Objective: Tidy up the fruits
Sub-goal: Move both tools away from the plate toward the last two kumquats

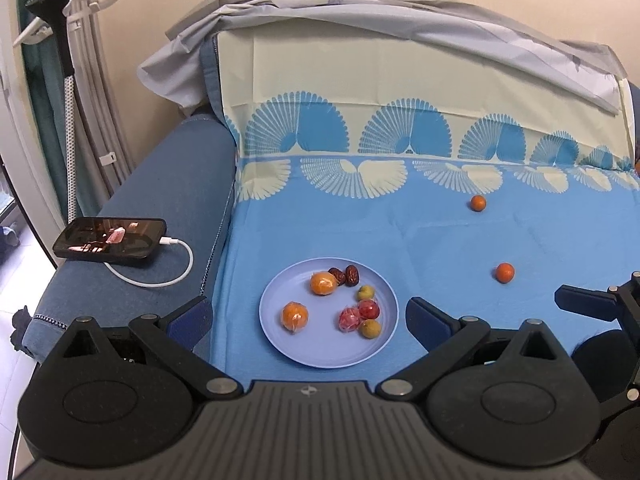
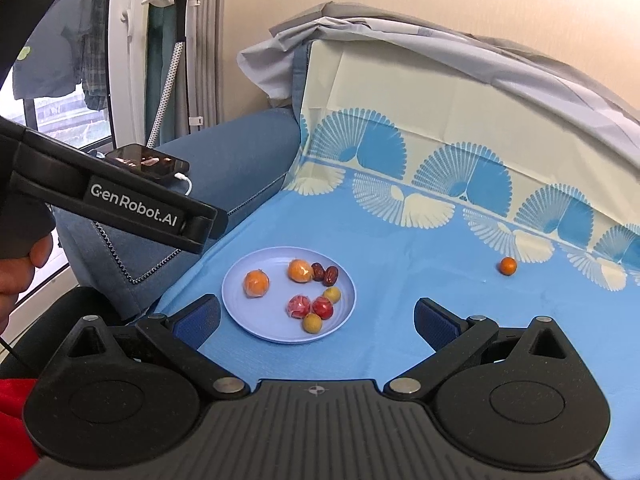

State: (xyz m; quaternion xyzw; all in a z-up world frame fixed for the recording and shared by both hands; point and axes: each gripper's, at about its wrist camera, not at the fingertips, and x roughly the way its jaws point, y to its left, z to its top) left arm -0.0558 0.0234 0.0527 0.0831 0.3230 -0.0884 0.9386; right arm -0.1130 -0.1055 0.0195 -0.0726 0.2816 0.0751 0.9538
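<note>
The left hand-held gripper [image 1: 308, 320] is held wide, with nothing between its blue pads [image 1: 191, 320]; the plate [image 1: 304, 356] is seen through the gap. The right hand-held gripper [image 2: 318, 320] is likewise spread wide and empty, raised above the blue cloth [image 2: 400, 248] with its pads touching nothing. In the right view the left gripper's black body is seen at the left edge, gripped by a hand [image 2: 20, 276].

The round, pale blue plate rests flat on the cloth, near the sofa arm [image 1: 168, 184]. Eight pieces are held in it: two oranges in clear wrap [image 1: 295, 317] – one near the front left, the other [image 1: 323, 283] toward the back – two dark dates [image 1: 346, 276] touching each other just beside the rear orange, two red fruits [image 1: 350, 319] side by side, and two small yellow-green fruits, one [image 1: 365, 292] just behind the red ones and one [image 1: 370, 328] just in front.

Two small orange fruits are left on the cloth, well apart from the plate: one [image 1: 504, 272] to its right, the other [image 1: 478, 203] farther back, near the fan pattern. Only one of them [image 2: 507, 266] is shown in the right view.

On the sofa arm a phone [image 1: 110, 242] lies flat – a white cable [image 1: 176, 272] is plugged into it. A grey sheet [image 1: 400, 20] is draped over the sofa back.
</note>
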